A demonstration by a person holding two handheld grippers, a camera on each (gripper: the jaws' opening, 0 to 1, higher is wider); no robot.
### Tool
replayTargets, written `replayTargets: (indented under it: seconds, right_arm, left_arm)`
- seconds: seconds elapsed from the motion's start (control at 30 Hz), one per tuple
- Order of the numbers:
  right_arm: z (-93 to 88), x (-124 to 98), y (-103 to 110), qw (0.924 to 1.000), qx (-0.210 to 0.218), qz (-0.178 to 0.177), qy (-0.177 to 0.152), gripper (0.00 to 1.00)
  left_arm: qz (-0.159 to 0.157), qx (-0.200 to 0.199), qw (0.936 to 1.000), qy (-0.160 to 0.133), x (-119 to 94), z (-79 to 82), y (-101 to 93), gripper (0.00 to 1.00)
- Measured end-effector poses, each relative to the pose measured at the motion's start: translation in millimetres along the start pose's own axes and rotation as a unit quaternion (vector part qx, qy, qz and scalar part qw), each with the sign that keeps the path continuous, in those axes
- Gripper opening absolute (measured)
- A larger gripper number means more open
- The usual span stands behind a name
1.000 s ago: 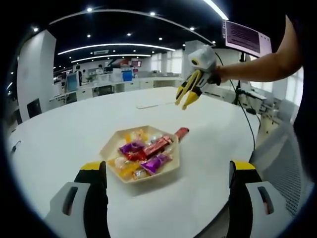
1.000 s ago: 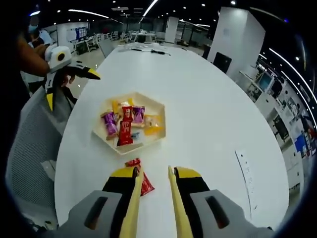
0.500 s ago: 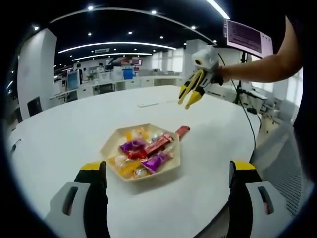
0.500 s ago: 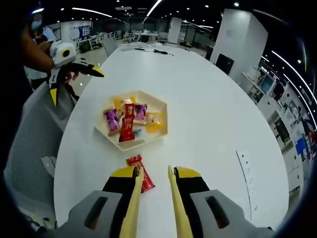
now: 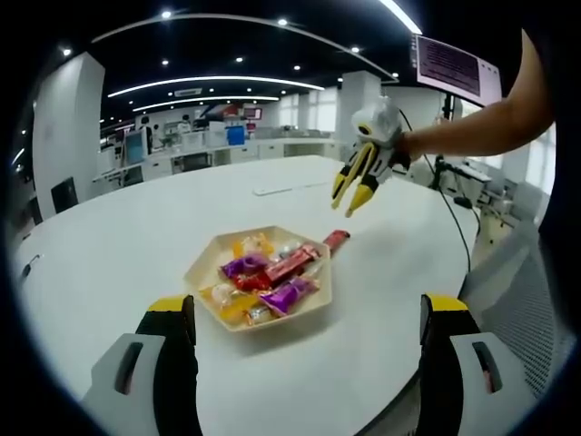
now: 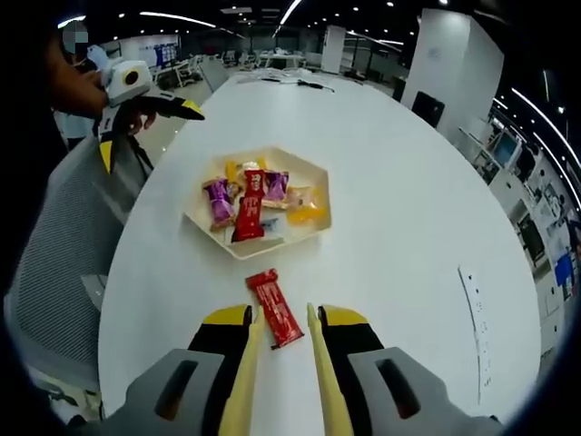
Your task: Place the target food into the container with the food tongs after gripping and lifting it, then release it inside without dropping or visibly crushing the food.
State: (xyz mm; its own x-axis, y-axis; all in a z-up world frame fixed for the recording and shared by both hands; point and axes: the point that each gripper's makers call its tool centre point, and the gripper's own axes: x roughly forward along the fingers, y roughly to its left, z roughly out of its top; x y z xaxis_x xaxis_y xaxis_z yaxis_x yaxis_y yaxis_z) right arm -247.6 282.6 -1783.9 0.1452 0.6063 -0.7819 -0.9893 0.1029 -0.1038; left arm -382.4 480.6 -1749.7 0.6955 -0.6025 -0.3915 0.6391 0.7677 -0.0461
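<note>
Now the red bar [image 6: 275,320] lies on the table [image 6: 399,227] just short of the tray [image 6: 313,173], between the right gripper [image 6: 280,313]'s narrowly parted, empty jaws. Left gripper [image 5: 309,313] gapes wide, empty. Pinching askew could skid or crush it. Wrapper print is unreadable.

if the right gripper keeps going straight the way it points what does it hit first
Most likely the red snack bar lying on the white table, right ahead of the right gripper and between its narrowly parted jaws. The tray of wrapped snacks lies further on. Height above the table is hard to judge.
</note>
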Motion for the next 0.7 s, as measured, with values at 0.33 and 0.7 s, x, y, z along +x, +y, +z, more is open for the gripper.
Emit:
replayTargets:
  seconds: [0.33,0.7]
  right_arm:
    - [-20.0,24.3,3.7,0.9988,-0.023,0.021,0.038,0.28]
    - [-28.9,41.9,6.3,0.9957,-0.056,0.028,0.068,0.29]
  left_arm:
    - [-0.003,-0.001,1.0,0.003,1.1,-1.5,-1.0,0.99]
    - [-0.002,-0.002,1.0,0.004,1.0,-1.6,-0.2,0.99]
